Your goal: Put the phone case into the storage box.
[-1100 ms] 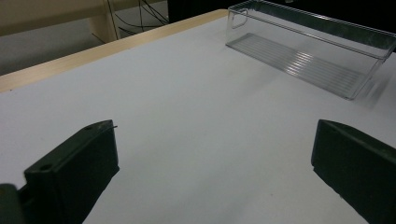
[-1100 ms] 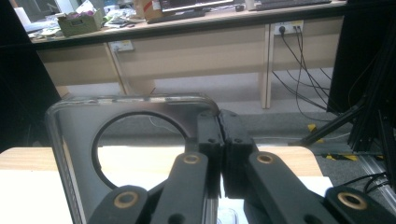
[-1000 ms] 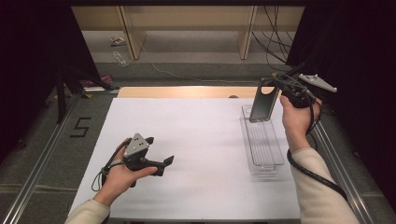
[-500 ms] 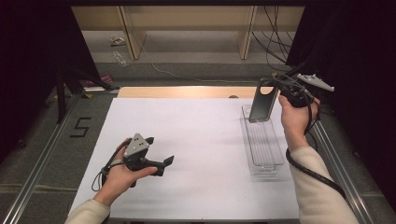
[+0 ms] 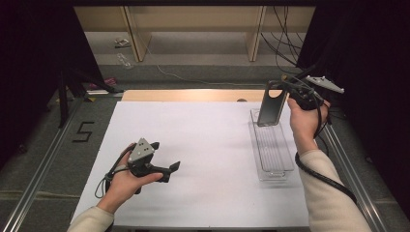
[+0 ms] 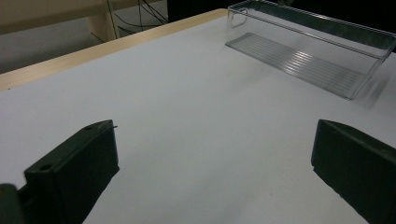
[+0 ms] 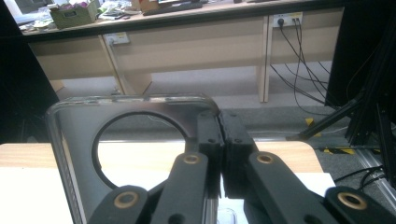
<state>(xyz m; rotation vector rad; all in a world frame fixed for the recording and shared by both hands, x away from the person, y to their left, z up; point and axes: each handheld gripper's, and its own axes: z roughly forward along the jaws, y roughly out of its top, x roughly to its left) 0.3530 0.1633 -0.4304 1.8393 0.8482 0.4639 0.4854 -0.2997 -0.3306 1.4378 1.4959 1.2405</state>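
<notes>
Right gripper (image 7: 219, 140): jaws are pressing together on the top edge of a dark flat plate with a round cutout (image 7: 140, 116), beside the cutout. In the right gripper view the plate's lower part is running out of frame, so its full shape is not showing there. In the high view the same plate (image 5: 270, 107) is hanging upright from the right gripper (image 5: 285, 89), its lower end sitting at the far end of the clear plastic bin (image 5: 275, 159); whether it is touching the bin is hard to tell.

Left gripper (image 6: 212, 163): jaws are standing wide apart with bare white table sheet (image 6: 187, 102) between them, gripping nothing. The clear bin (image 6: 308, 51) is lying well ahead of them, its far end cut off by the frame.

Pose: the right hand (image 5: 303, 118) is holding its gripper raised over the bin's far end, forearm coming up the table's right side. The left hand (image 5: 123, 181) is resting low on the sheet near the front left, the left gripper (image 5: 167, 169) pointing right.

Count: two grippers, one plate, one bin.
</notes>
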